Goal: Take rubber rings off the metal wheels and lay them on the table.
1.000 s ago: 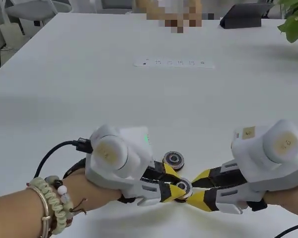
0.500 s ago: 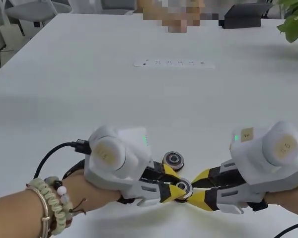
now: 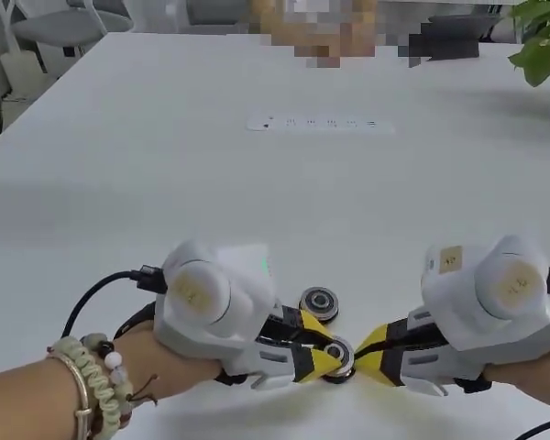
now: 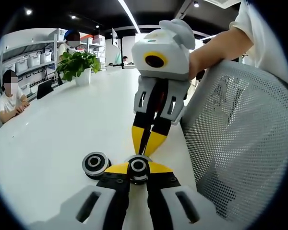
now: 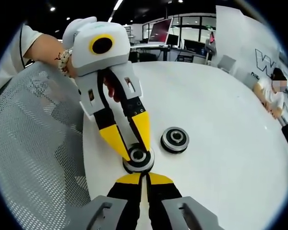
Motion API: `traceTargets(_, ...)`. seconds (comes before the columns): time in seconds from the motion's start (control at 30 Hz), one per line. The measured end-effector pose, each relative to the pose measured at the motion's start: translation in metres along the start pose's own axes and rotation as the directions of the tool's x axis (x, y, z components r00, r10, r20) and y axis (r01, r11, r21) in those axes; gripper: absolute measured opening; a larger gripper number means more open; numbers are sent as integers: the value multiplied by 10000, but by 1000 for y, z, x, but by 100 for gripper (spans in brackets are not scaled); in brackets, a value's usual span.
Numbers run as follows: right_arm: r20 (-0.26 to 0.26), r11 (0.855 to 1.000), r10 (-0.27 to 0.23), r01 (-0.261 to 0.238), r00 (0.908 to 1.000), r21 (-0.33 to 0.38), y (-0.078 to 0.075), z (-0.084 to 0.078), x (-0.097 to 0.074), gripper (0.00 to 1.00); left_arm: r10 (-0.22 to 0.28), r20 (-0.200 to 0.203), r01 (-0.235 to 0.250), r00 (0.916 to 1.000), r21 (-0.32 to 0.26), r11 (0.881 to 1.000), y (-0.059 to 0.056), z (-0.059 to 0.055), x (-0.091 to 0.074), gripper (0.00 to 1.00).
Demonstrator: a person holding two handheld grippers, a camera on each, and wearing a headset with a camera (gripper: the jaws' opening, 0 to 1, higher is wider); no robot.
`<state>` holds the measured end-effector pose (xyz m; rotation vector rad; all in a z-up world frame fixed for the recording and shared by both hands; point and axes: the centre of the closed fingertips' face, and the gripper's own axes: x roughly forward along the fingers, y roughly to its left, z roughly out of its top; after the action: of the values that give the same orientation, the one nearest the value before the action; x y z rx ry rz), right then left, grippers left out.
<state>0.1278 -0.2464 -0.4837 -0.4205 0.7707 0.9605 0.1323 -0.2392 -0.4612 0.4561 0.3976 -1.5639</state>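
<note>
Metal wheel (image 3: 337,348) clamped in left gripper (image 4: 138,168); right gripper (image 5: 145,177) jaws together at its rim, poss. nipping rubber ring (image 5: 126,163). 2nd wheel (image 3: 319,300) just beside, on white table (image 3: 165,165).

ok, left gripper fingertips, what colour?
Yellow fingertips on the left gripper, closed on the wheel; clearest in right gripper view.

Stretching out broad and white as a table (image 3: 119,183). Bearing two metal wheels with dark rubber rings by the near edge, the nearer wheel (image 3: 338,349) just beside the farther wheel (image 3: 320,300). Carrying a white power strip (image 3: 319,123) well beyond them and a potted plant (image 4: 79,67) at a far corner.
</note>
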Motion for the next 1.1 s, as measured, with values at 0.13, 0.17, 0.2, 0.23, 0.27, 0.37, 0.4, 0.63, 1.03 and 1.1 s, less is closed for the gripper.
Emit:
traceTargets(0.13,-164,9979,-140,150,9998,630,-3,-1,0,0,6,13,-6,10000,1,10000,0,0,0,7)
traceTargets(0.17,-205,9962,-168,184,9996,847,-3,-1,0,0,6,14,-6,10000,1,10000,0,0,0,7)
traceTargets(0.2,-186,9958,-187,203,9997,898,-4,-1,0,0,8,15,-8,10000,3,10000,0,0,0,7)
traceTargets(0.23,-197,9946,-169,188,9997,1019,-4,-1,-1,0,9,13,-9,10000,7,10000,0,0,0,7)
traceTargets(0.27,-170,9922,-184,203,9997,1234,-5,-1,-1,0,9,14,-9,10000,12,10000,0,0,0,7)
traceTargets(0.37,-161,9757,-283,311,9995,2170,-6,-1,-2,0,13,15,-13,10000,16,10000,1,0,0,7)
traceTargets(0.4,-139,9684,-306,331,9994,2472,-8,0,-3,0,17,12,-17,10000,32,10000,1,0,0,7)
traceTargets(0.63,396,8972,-112,-74,9992,4416,-10,2,-5,0,48,24,-48,10000,29,10000,1,0,-1,7)
traceTargets(1.03,1249,8276,84,-770,9921,5560,-9,8,-9,0,60,47,-61,10000,41,10000,1,0,-1,7)
traceTargets(1.1,1262,8497,79,-732,9920,5222,-10,8,-8,0,71,53,-71,10000,44,10000,1,0,-1,7)
